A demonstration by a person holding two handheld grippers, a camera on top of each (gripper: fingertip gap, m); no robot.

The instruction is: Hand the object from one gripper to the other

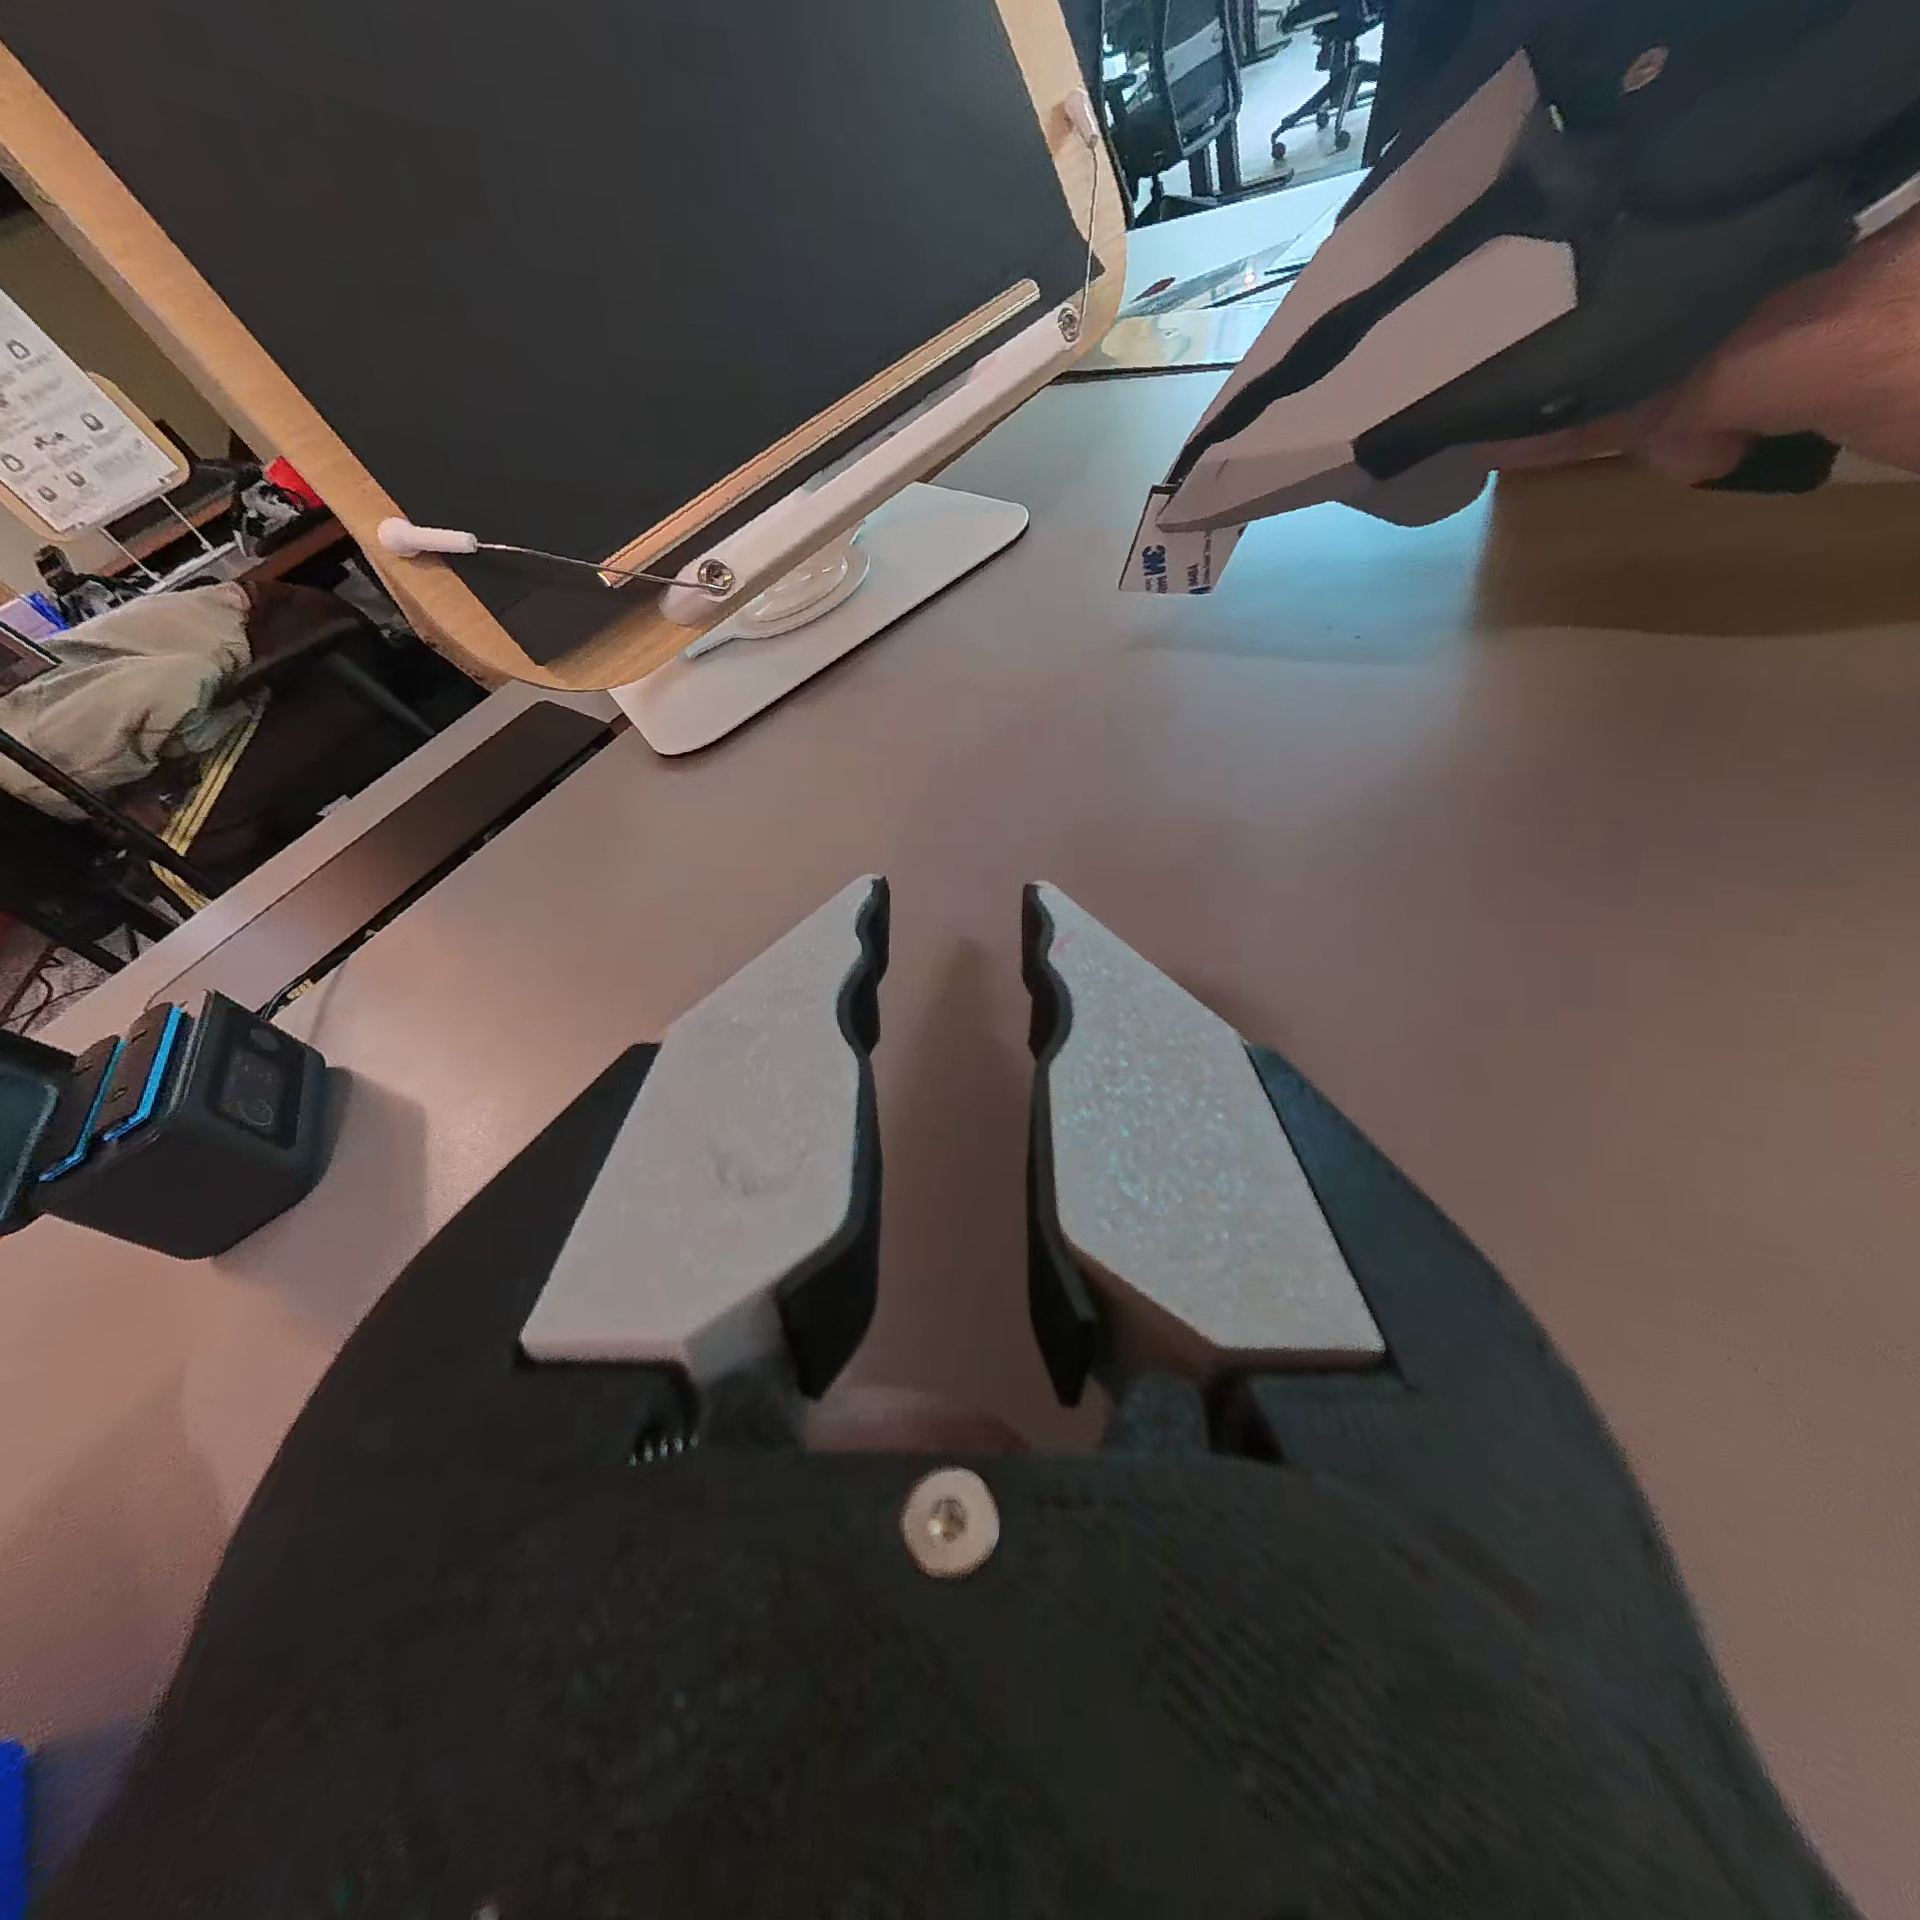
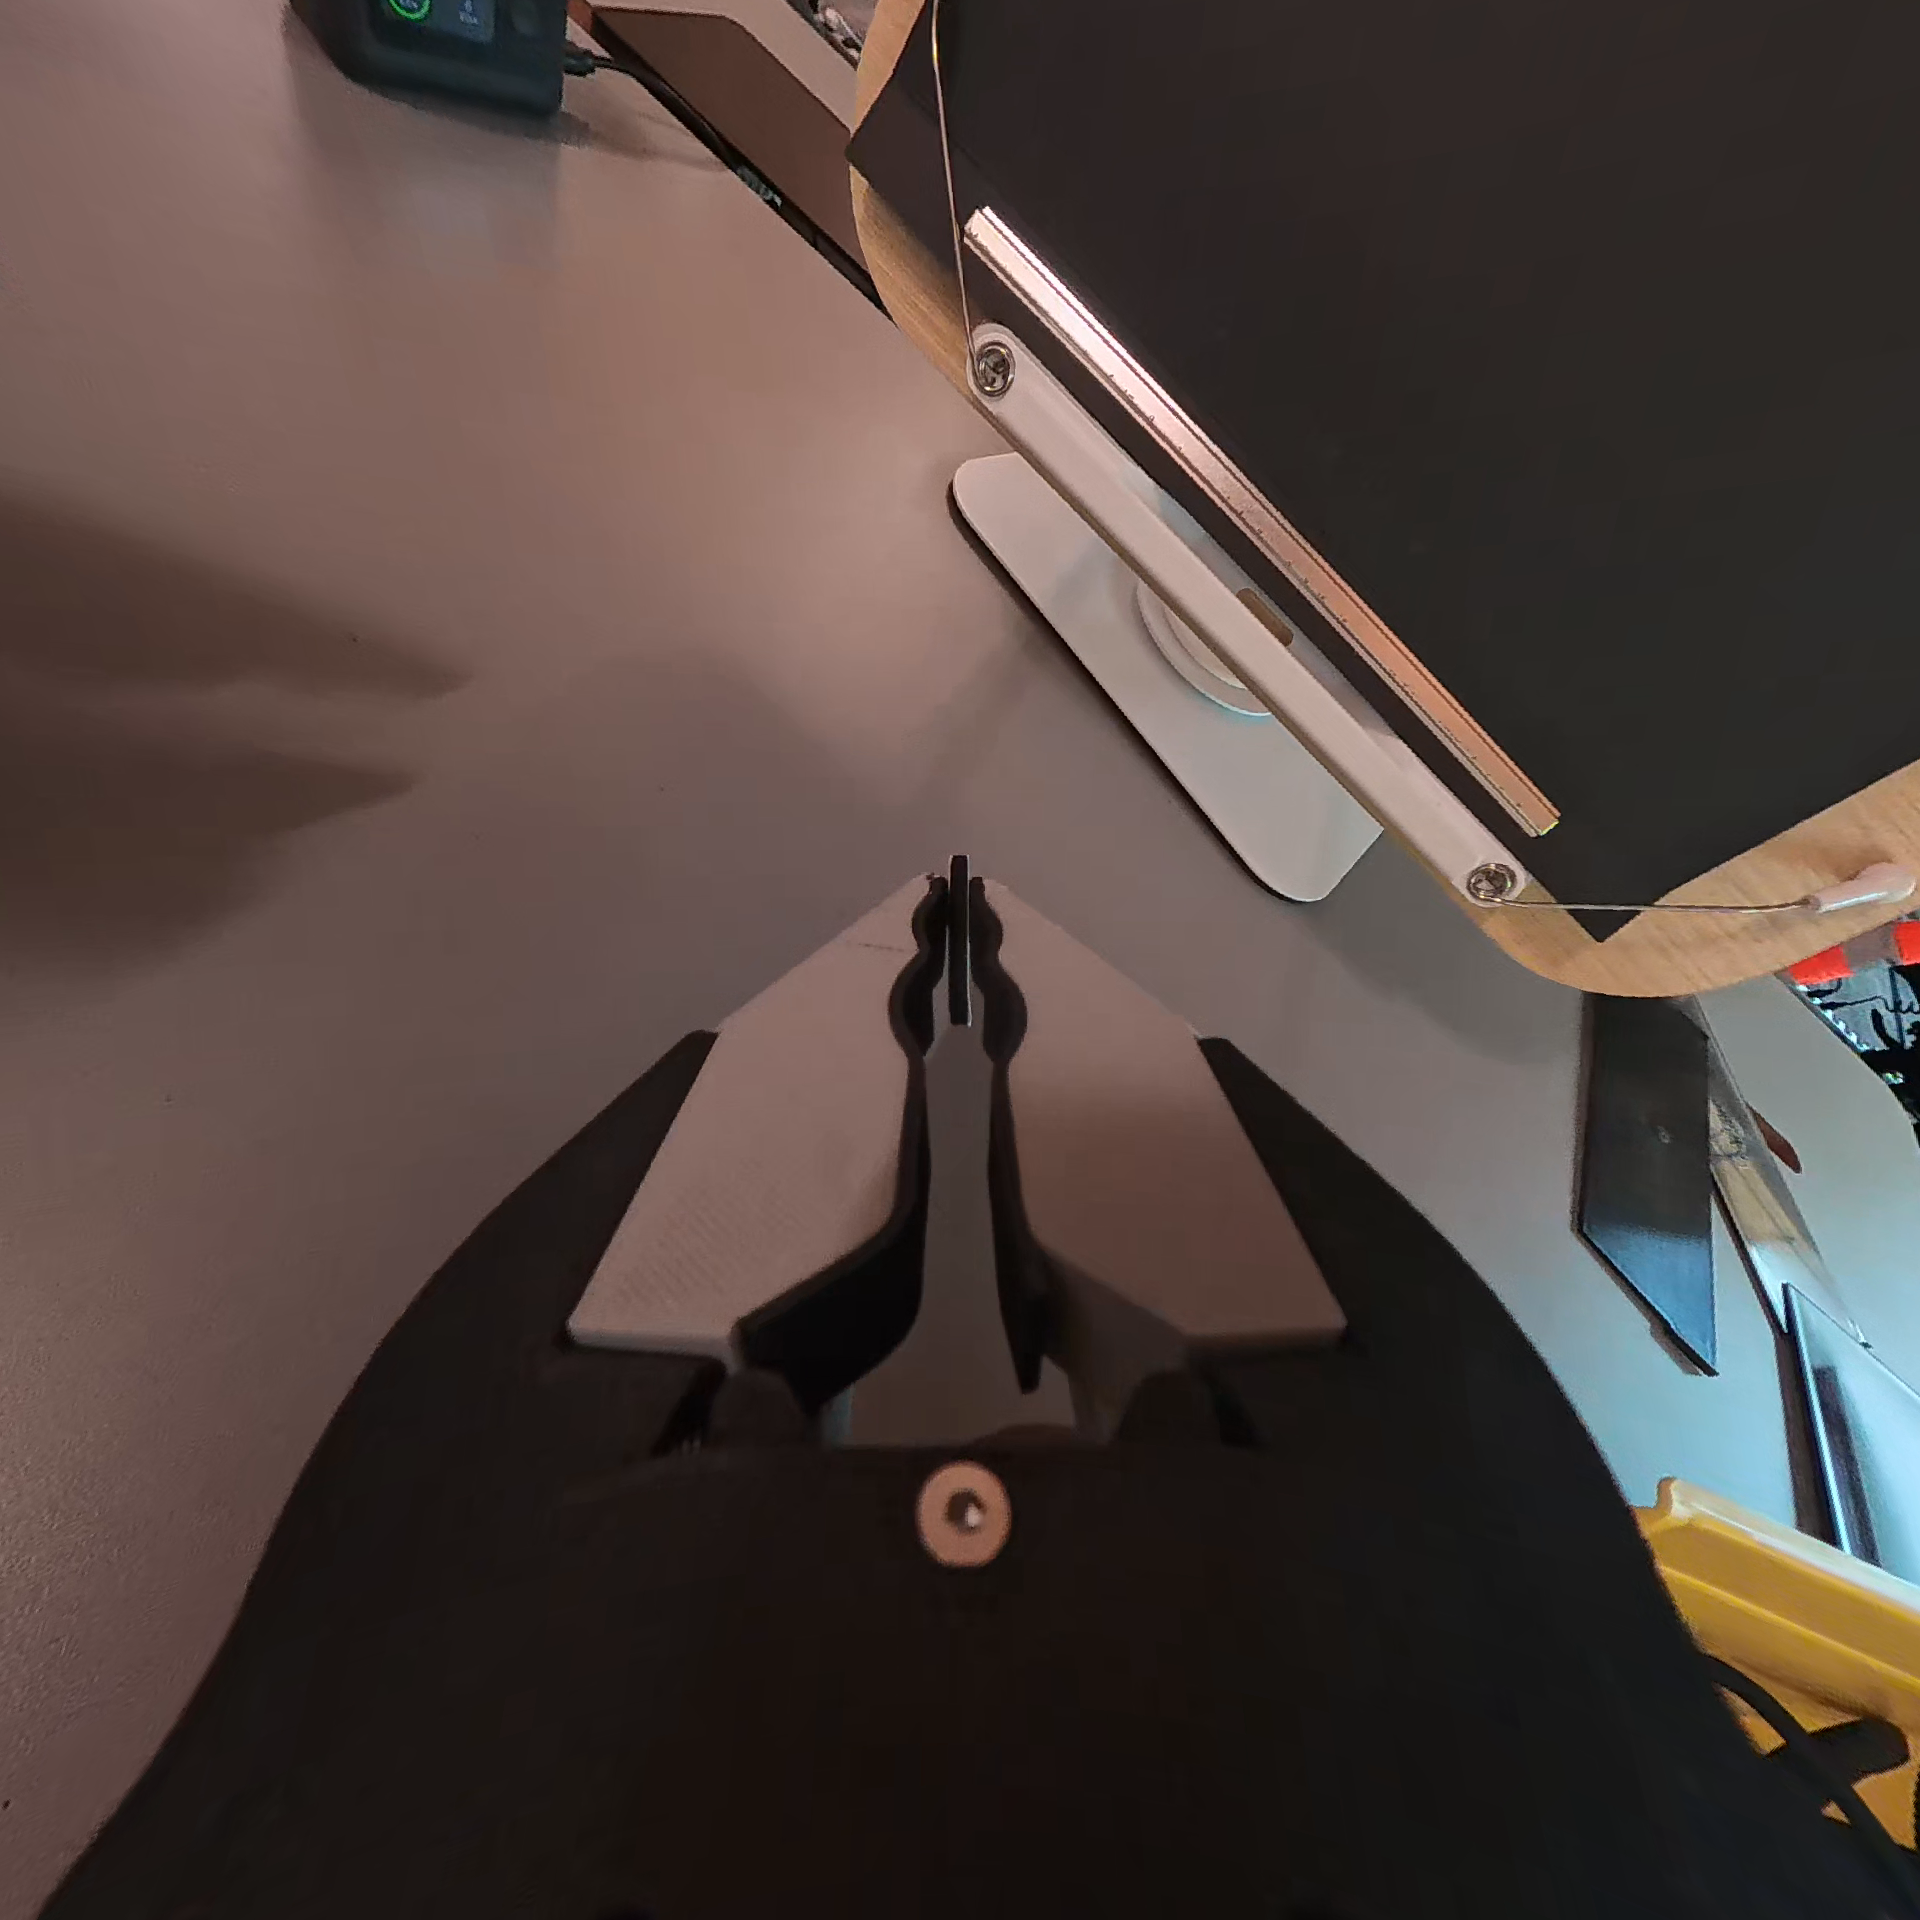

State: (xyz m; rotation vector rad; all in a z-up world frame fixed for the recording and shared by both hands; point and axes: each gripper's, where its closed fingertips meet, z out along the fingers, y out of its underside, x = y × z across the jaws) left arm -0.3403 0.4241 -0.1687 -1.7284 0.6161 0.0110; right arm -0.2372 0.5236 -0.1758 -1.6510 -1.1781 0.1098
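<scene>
My left gripper is open and empty, held low over the brown table. My right gripper is shut on a thin flat black piece, seen edge-on between its fingertips. In the left wrist view the right gripper shows at the upper right, held by a hand, pinching the same small flat piece, whose white printed backing hangs below the tips. The two grippers are well apart.
A tilted black board with a wooden rim stands on a white base at the back of the table; it also shows in the right wrist view. A small black camera sits at the left table edge. A yellow thing lies at lower right. About 15 centimetres separates my left fingertips from my right.
</scene>
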